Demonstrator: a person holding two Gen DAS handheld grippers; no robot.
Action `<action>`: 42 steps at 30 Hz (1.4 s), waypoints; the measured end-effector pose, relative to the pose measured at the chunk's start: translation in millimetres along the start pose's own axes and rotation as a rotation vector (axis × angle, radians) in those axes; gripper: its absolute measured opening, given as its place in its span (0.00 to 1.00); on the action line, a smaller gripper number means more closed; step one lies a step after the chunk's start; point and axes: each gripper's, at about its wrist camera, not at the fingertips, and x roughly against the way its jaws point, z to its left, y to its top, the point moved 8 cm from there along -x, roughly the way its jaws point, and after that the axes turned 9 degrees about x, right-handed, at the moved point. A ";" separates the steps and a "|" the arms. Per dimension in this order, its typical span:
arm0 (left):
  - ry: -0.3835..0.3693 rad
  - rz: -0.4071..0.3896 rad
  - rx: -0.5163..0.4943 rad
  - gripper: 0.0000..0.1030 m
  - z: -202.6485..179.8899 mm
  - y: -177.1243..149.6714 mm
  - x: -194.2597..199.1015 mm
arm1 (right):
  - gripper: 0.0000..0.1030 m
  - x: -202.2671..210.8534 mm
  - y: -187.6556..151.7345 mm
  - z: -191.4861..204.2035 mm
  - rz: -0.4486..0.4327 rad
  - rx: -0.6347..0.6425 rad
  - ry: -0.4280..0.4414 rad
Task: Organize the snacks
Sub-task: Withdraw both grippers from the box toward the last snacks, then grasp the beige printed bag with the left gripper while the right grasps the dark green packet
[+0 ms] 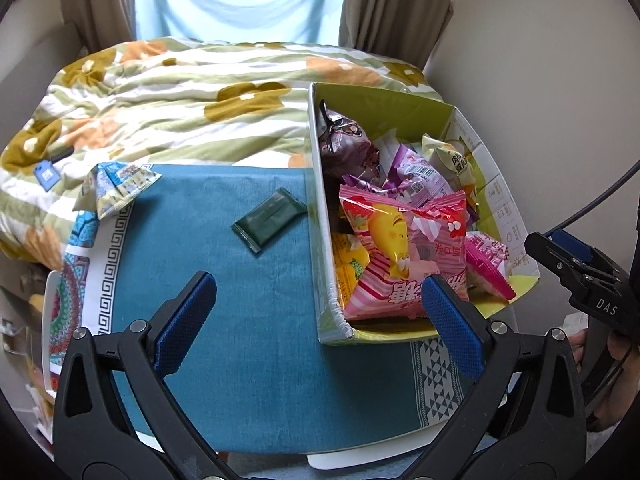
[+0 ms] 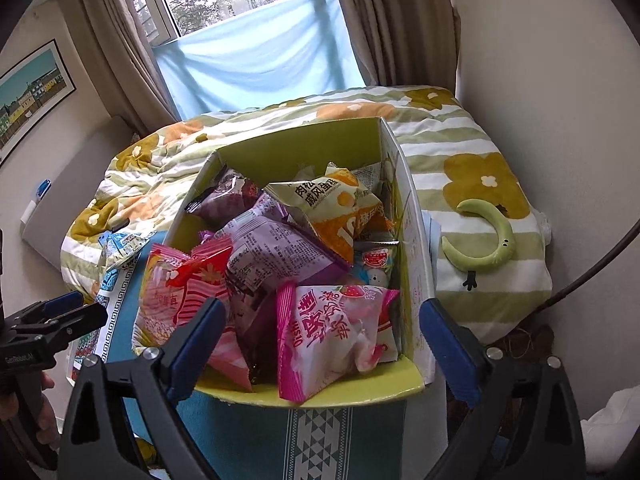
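Observation:
A yellow-green cardboard box [image 1: 320,200] stands on the right of the teal tablecloth [image 1: 248,360], filled with several snack packets. A pink packet with a yellow cartoon figure [image 1: 400,248] lies on top near its front. A dark green packet [image 1: 270,218] lies loose on the cloth left of the box, and a blue-and-white packet [image 1: 116,186] lies at the cloth's far left corner. My left gripper [image 1: 320,316] is open, straddling the box's near left corner. My right gripper [image 2: 324,340] is open above the box [image 2: 304,140], with a pink strawberry packet [image 2: 332,332] resting in the box beneath it, untouched by the pads.
A bed with a floral quilt [image 1: 180,92] runs behind the table. A green crescent-shaped toy [image 2: 488,240] lies on it to the right of the box. A wall [image 2: 560,100] closes the right side. Curtains and a window stand at the back.

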 end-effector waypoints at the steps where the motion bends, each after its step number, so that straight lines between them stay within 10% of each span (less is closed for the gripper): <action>1: 0.003 -0.010 -0.002 0.99 -0.4 0.7 4.3 | 0.94 3.5 1.8 1.0 -0.008 0.008 -0.004; 22: 0.161 -0.154 0.150 0.99 127.0 18.1 81.6 | 0.94 35.0 58.8 96.6 -0.136 0.151 0.091; 42: 0.079 0.039 0.062 0.99 291.5 122.8 -17.4 | 0.99 -66.6 89.4 245.3 -0.033 0.079 0.018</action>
